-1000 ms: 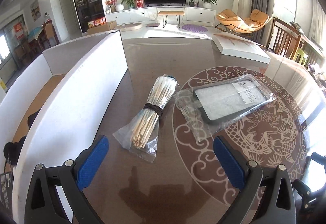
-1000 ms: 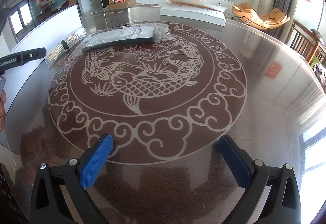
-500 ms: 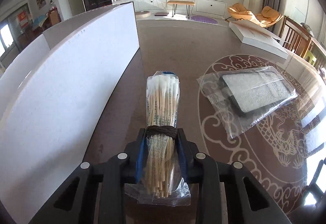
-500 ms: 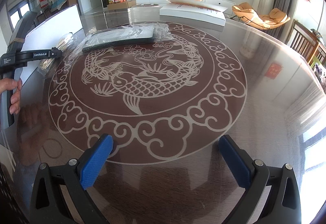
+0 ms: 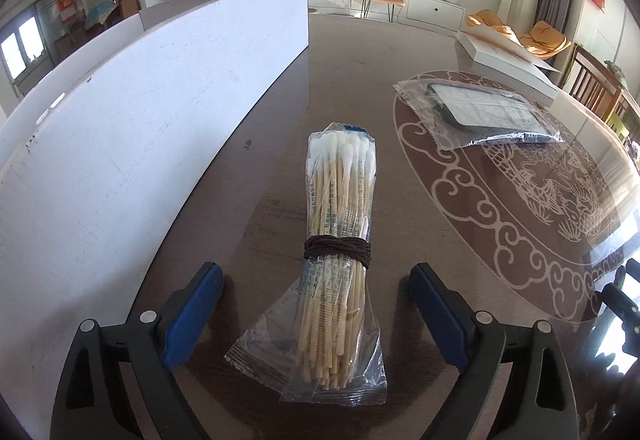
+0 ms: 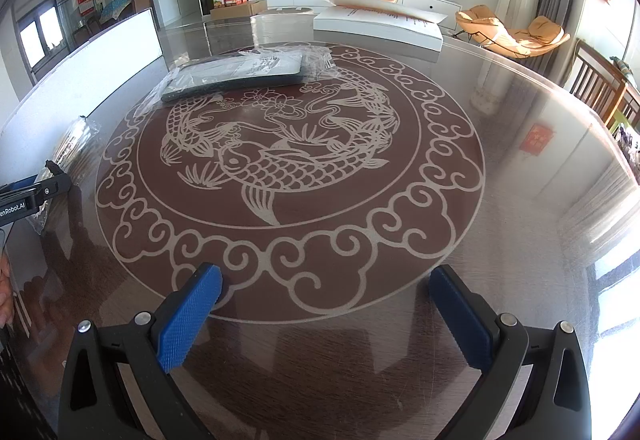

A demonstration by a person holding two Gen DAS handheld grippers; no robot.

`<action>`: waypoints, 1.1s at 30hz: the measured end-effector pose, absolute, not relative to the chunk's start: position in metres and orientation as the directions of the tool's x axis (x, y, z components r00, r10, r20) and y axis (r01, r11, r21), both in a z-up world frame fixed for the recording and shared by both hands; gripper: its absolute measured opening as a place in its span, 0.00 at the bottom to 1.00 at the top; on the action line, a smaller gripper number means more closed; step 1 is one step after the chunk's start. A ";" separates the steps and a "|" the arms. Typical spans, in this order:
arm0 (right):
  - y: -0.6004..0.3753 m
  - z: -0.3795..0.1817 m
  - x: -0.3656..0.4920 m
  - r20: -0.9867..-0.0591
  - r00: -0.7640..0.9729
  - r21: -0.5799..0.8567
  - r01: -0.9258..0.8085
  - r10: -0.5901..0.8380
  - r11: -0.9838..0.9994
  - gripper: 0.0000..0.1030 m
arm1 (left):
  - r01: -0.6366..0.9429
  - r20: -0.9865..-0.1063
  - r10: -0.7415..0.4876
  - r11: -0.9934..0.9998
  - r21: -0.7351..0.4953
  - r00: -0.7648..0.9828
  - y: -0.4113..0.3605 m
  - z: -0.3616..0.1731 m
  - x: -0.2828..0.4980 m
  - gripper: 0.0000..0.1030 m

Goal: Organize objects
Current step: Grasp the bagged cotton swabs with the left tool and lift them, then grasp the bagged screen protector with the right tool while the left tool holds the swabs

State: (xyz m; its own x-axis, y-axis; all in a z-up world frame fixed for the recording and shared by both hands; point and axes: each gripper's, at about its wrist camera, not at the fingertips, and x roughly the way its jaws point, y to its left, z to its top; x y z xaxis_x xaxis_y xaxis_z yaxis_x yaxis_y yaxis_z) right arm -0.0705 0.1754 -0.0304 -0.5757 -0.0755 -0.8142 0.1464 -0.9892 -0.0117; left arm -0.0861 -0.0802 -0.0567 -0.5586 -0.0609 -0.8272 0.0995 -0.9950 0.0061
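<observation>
Between spread left gripper fingers: cotton swab bundle, ungripped. Slippery bag could slide. Right gripper spread, holding 0 items.

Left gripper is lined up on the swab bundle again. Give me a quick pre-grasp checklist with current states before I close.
1. Left gripper open: ok, pads spread wide.
2. Cotton swab bundle between the pads: ok, stick end lies between them, neither pad touching it.
3. Bundle intact: ok, dark band around the middle, plastic wrapper on.
4. Bundle resting on the table: ok, flat, beside the white box wall without touching it.
5. Bagged phone case clear of the grasp: ok, apart, further right.
6. Right gripper out of the way: ok, open and empty over the carp pattern.
7. Free space inside the box: cannot tell, interior hidden.
</observation>
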 end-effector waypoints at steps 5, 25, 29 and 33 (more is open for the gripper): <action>0.175 -0.030 -0.071 -0.814 -0.576 -0.012 0.146 -0.076 -0.989 1.00 | 0.101 -0.826 -0.060 -0.995 0.004 -0.560 -0.077 -0.058 -0.085 1.00; 0.174 -0.030 -0.075 -0.823 -0.559 -0.008 0.189 -0.100 -0.982 1.00 | 0.102 -0.825 -0.060 -0.995 0.003 -0.561 -0.077 -0.058 -0.086 1.00; 0.149 -0.016 -0.097 -0.834 -0.539 -0.193 0.488 -0.120 -0.851 0.96 | 0.104 -0.825 -0.062 -0.995 0.004 -0.562 -0.077 -0.058 -0.085 1.00; 0.111 -0.006 -0.110 -0.755 -0.637 -0.521 0.726 -0.155 -0.448 0.96 | 0.105 -0.825 -0.062 -0.994 0.003 -0.562 -0.077 -0.057 -0.085 1.00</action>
